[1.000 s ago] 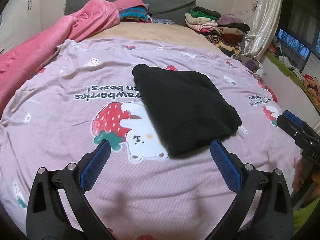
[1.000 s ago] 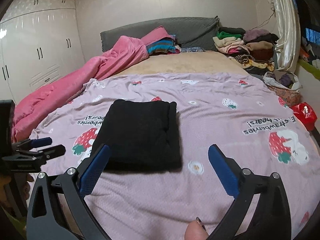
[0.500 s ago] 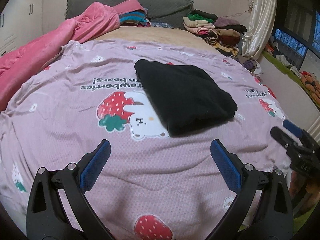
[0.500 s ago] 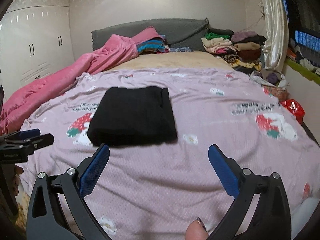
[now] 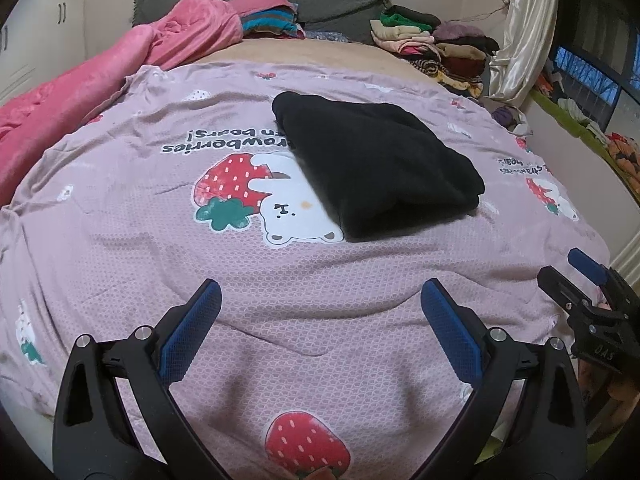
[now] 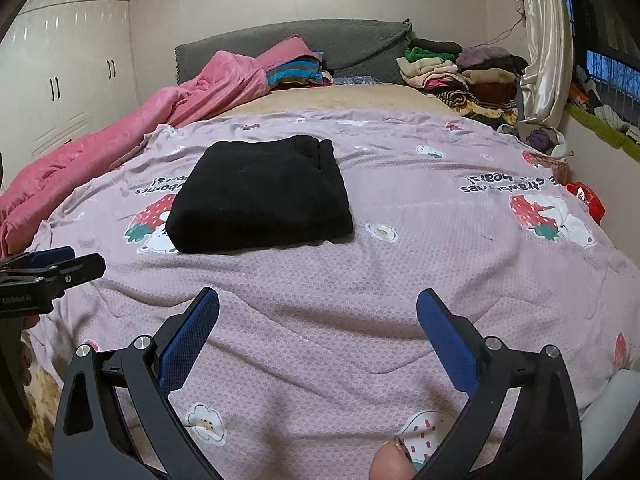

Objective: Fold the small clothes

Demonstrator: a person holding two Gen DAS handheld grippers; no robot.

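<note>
A black garment (image 5: 372, 164) (image 6: 260, 200) lies folded into a thick rectangle on the pink strawberry-print sheet (image 5: 160, 240) (image 6: 440, 248). My left gripper (image 5: 320, 292) hangs open over the sheet's near part, well short of the garment, nothing between its blue pads. My right gripper (image 6: 318, 300) is open too, back from the garment and empty. The right gripper (image 5: 584, 280) shows at the right edge of the left wrist view. At the left edge of the right wrist view the left gripper (image 6: 52, 264) appears.
A pink blanket (image 6: 120, 136) runs along the bed's left side. Stacks of folded clothes (image 6: 460, 76) sit at the back right by the grey headboard (image 6: 360, 44). White wardrobes (image 6: 60, 80) stand left. A curtain (image 6: 548, 60) and window are on the right.
Both grippers have pulled back toward the foot of the bed, so the folded garment now lies farther away. The garment itself has not moved.
</note>
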